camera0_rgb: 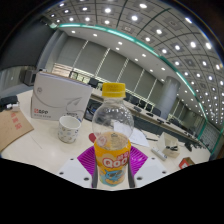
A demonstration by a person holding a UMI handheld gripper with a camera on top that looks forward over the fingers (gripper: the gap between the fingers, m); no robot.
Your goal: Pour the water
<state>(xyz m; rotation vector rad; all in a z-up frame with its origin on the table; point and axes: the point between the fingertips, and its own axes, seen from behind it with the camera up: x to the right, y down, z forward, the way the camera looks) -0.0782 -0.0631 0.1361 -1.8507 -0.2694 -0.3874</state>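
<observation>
The gripper (pixel 113 160) is closed on the bottle (pixel 113 135), both pink pads pressing its lower sides at the orange label. The bottle stands upright between the fingers, its yellow cap (pixel 115 90) still screwed on, and seems lifted a little off the tabletop (pixel 50 150), though its base is hidden, so that is a guess. The cup (pixel 69 128), white with a pattern, sits on the tabletop to the left of the bottle and somewhat beyond it, well apart. Behind the cup stands a white box (pixel 62 95); left of the cup lies a brown packet (pixel 17 128).

So far the grasp looks done. No tilt has begun, the bottle is not over the cup, and with the cap in place no water can leave. Carrying and pouring remain.
</observation>
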